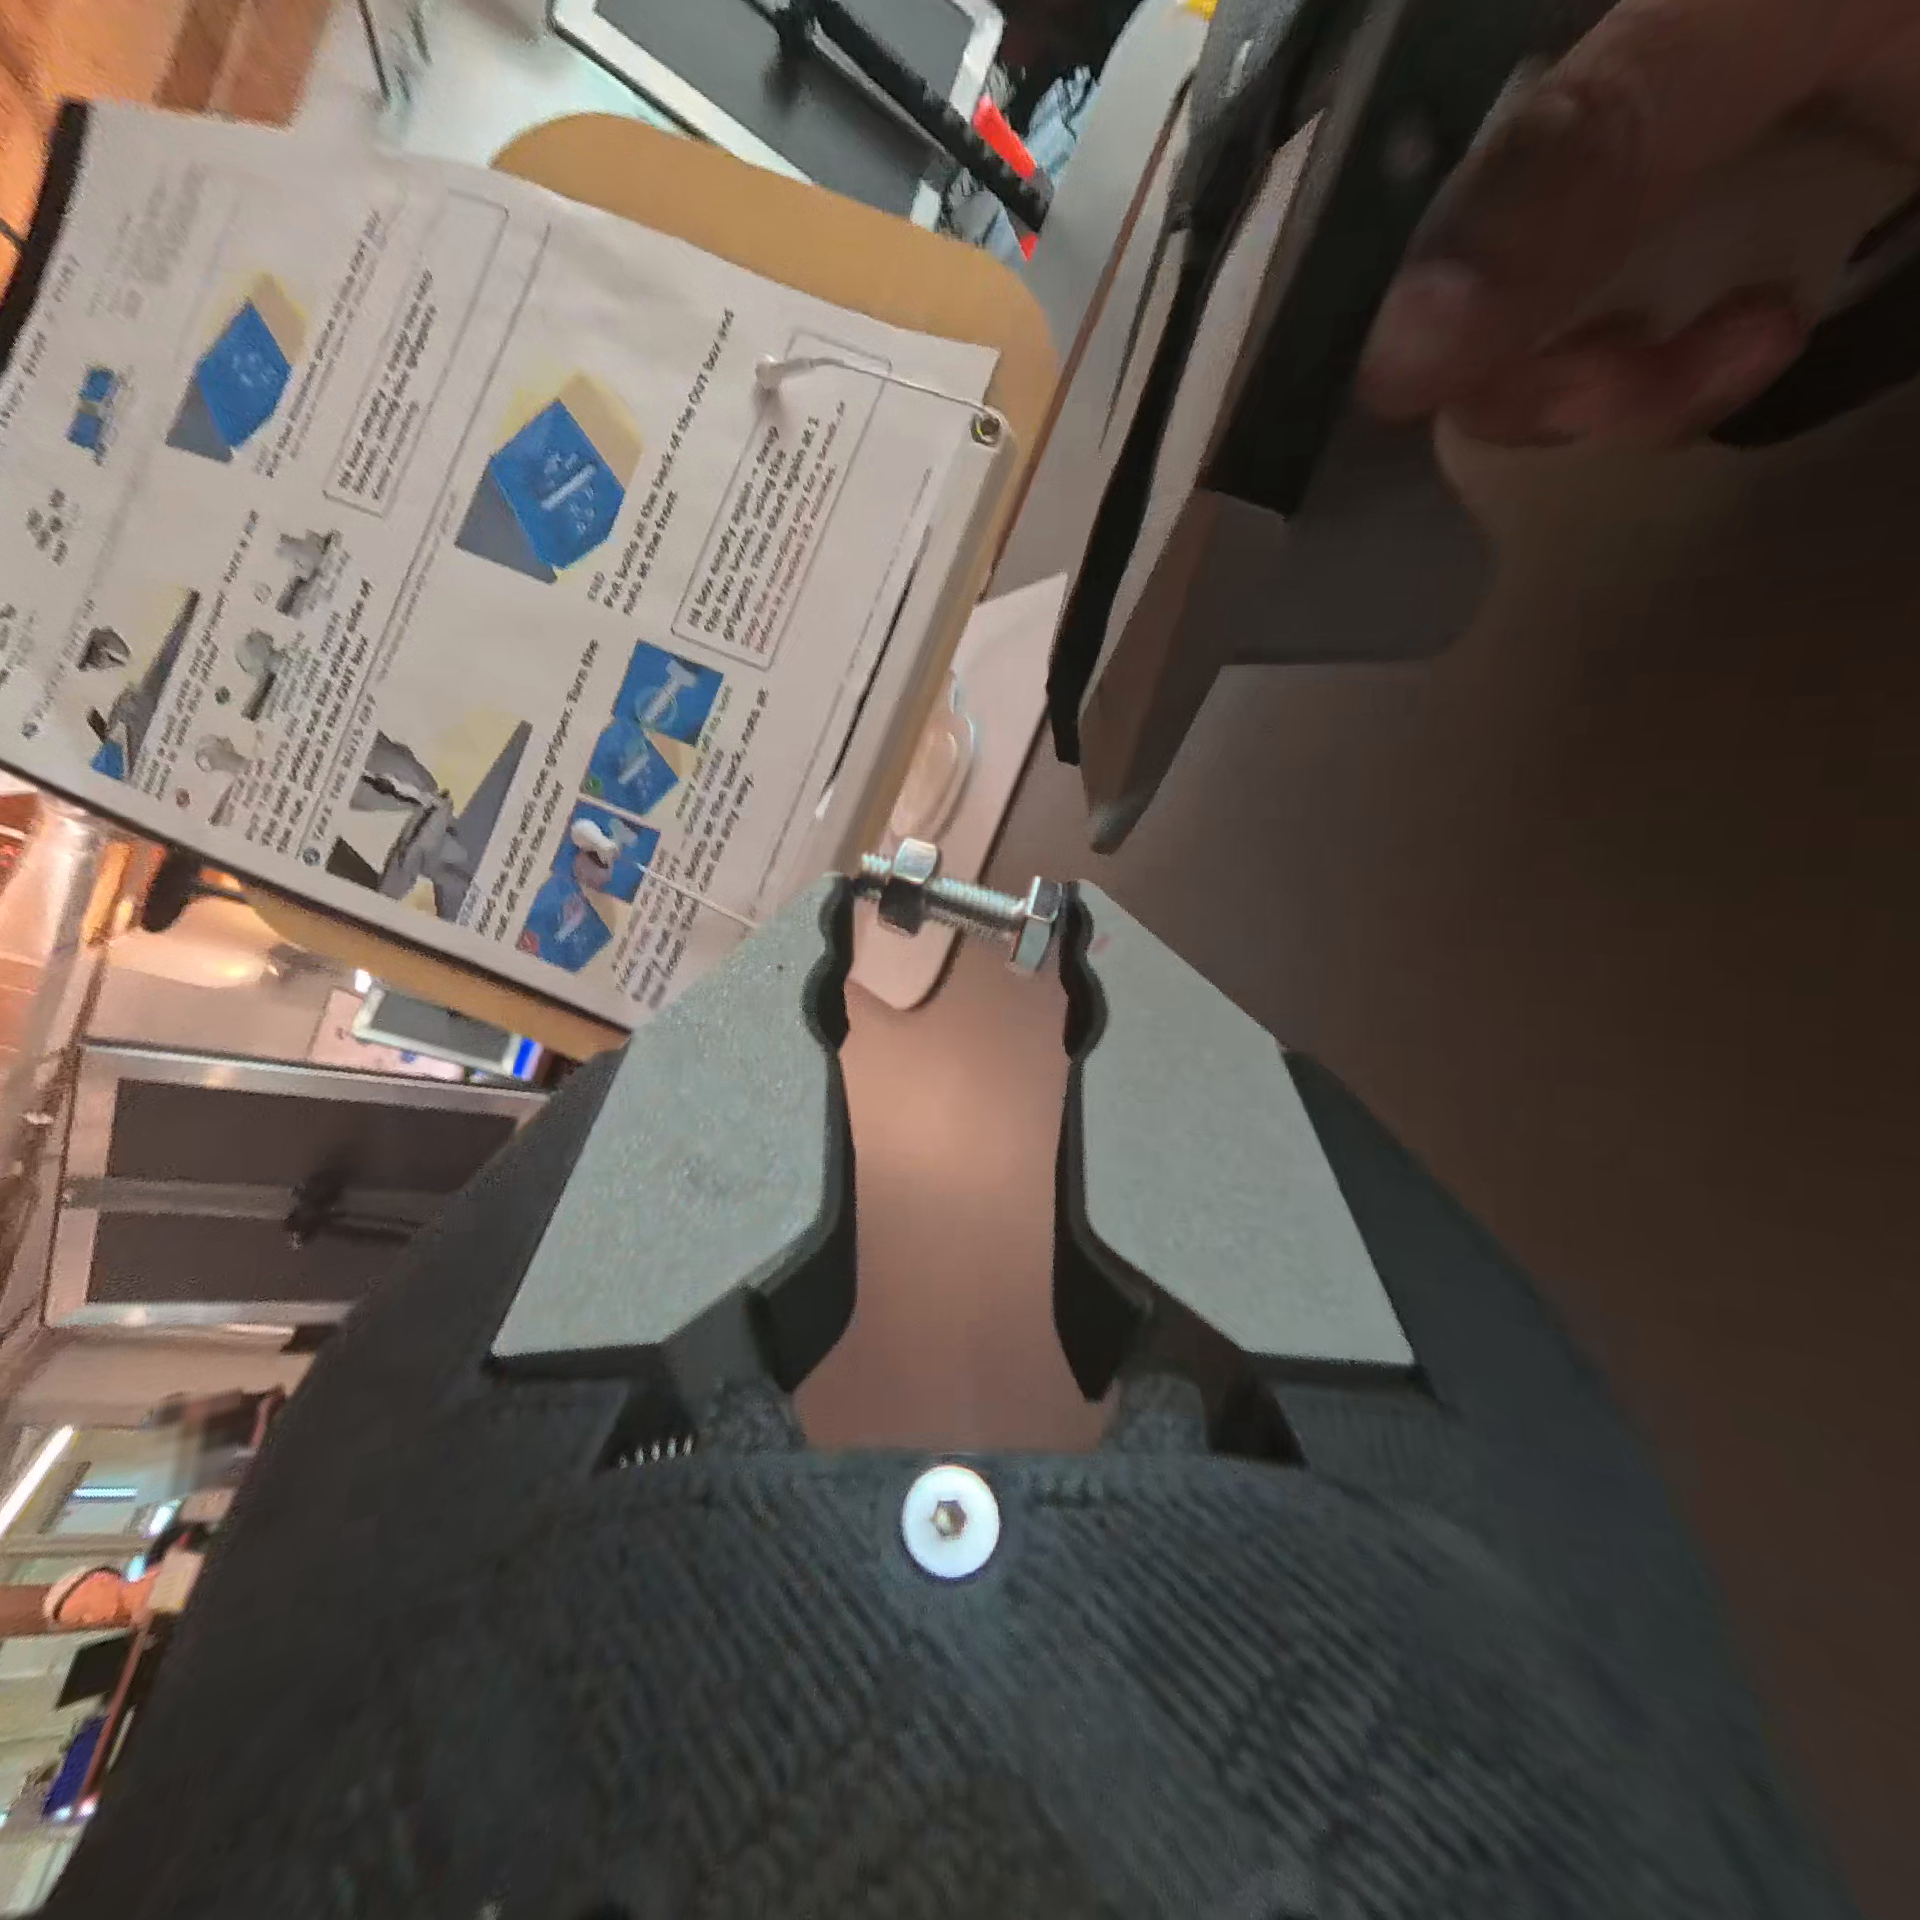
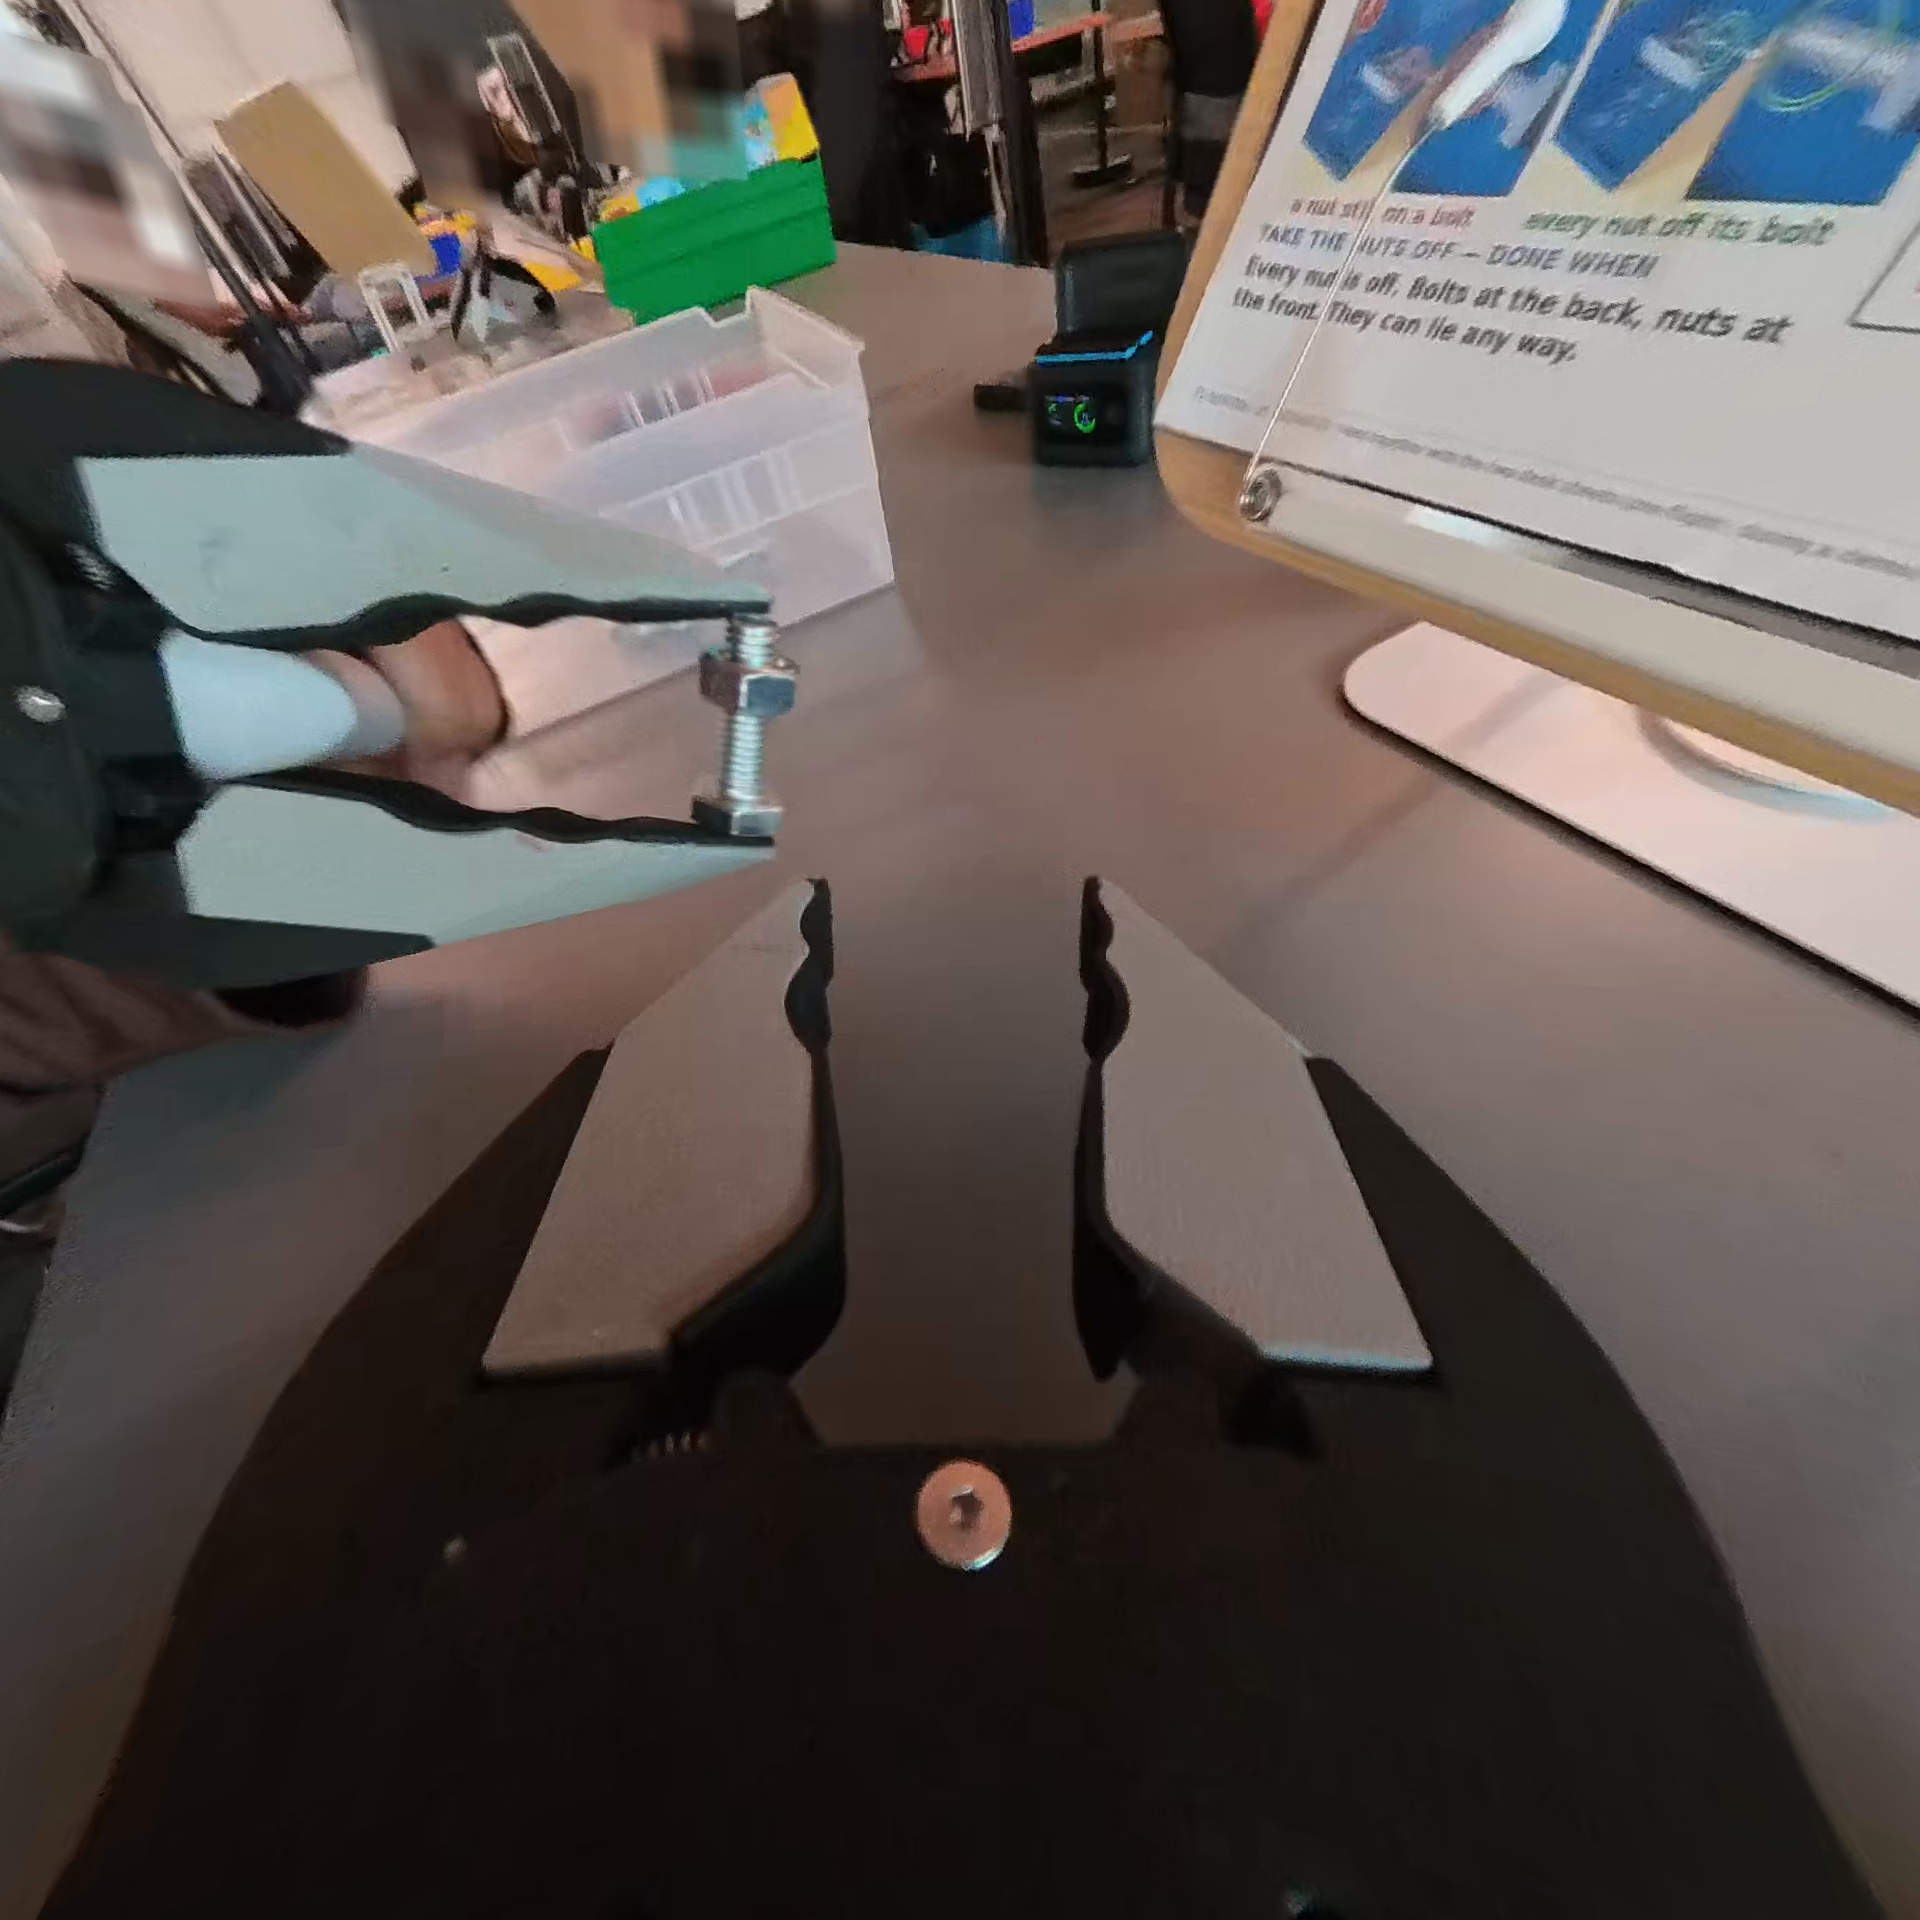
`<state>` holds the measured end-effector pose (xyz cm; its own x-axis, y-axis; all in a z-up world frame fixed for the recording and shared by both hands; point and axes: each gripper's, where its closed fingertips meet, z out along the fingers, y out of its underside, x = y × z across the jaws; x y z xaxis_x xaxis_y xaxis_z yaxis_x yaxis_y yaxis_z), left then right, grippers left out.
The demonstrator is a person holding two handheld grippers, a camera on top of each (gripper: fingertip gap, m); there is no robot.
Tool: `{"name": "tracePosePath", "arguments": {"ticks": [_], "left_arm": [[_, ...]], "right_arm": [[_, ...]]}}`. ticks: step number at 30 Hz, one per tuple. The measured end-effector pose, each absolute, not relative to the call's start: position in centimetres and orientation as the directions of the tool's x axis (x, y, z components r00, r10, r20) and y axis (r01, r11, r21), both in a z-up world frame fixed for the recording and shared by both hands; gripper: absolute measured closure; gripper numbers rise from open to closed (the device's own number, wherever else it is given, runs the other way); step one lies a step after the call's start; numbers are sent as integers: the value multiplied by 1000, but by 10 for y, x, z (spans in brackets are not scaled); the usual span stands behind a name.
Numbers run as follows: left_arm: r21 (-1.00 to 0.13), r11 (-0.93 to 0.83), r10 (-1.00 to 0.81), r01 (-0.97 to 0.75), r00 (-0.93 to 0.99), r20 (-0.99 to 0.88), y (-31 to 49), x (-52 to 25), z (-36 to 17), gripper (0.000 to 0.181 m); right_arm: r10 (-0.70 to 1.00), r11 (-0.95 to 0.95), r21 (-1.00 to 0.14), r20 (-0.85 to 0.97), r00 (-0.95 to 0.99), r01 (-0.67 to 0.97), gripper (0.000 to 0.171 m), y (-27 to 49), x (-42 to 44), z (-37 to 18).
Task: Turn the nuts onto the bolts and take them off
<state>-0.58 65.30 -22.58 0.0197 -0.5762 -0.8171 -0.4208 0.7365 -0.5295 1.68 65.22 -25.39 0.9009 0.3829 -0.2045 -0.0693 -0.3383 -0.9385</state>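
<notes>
The bolt (image 1: 961, 909) is a short, bright silver hex-head screw with a fully threaded shank, and a silver hex nut (image 1: 906, 883) sits on the thread near the end away from the head, with a little thread showing past it. It is pinched lengthwise between the tips of the left gripper (image 1: 961, 914), head against one fingertip and threaded end against the other, held up in the air above the brown table (image 2: 1039, 748); the jaws are closed to the bolt's length and clamp it end to end. In the right wrist view the same bolt (image 2: 743, 727) stands upright, head at the bottom, nut (image 2: 748, 677) near the top. The right gripper (image 2: 956, 914) sits just beside and below it, apart from it, its jaws parted with nothing between them. Beyond lie a clear plastic bin (image 2: 727, 447), a green bin (image 2: 717, 234), a small black device with a lit screen (image 2: 1091, 405), and an instruction sheet (image 1: 436, 499) on a wooden stand (image 1: 914, 270).
</notes>
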Motion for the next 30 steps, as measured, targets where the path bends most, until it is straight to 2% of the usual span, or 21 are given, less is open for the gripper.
{"name": "tracePosePath", "arguments": {"ticks": [6,9,12,15,17,20,22,24,27,30], "left_arm": [[-529,788,-545,-315,43,-837,645,13,-228,143],[-501,810,-523,-303,11,-852,639,13,-232,143],[-522,806,-545,-278,-4,-839,636,9,-229,143],[-538,799,-563,-269,-17,-826,637,7,-230,143],[-548,797,-572,-254,-23,-820,634,6,-230,143],[-538,807,-558,-243,-15,-830,631,5,-227,143],[-537,810,-556,-237,-16,-831,629,5,-226,143],[-547,801,-569,-244,-27,-822,631,5,-228,143],[-661,698,-701,-274,-76,-709,637,5,-238,142],[-832,474,-880,-288,-117,-460,642,3,-244,137]], "right_arm": [[482,-284,-930,-350,803,-234,128,645,12,-227],[591,-274,-920,-390,706,-279,140,636,-2,-215],[588,-289,-920,-388,709,-264,154,639,-3,-222],[580,-279,-918,-394,713,-281,146,641,-1,-221],[602,-275,-914,-406,688,-299,153,640,-5,-218],[616,-289,-921,-388,685,-262,149,639,-13,-223],[603,-278,-933,-356,714,-231,159,641,-14,-226],[590,-279,-936,-342,732,-213,160,643,-13,-228],[533,-305,-933,-335,777,-193,166,648,-6,-238],[491,-276,-928,-359,794,-249,166,651,9,-234]]}}
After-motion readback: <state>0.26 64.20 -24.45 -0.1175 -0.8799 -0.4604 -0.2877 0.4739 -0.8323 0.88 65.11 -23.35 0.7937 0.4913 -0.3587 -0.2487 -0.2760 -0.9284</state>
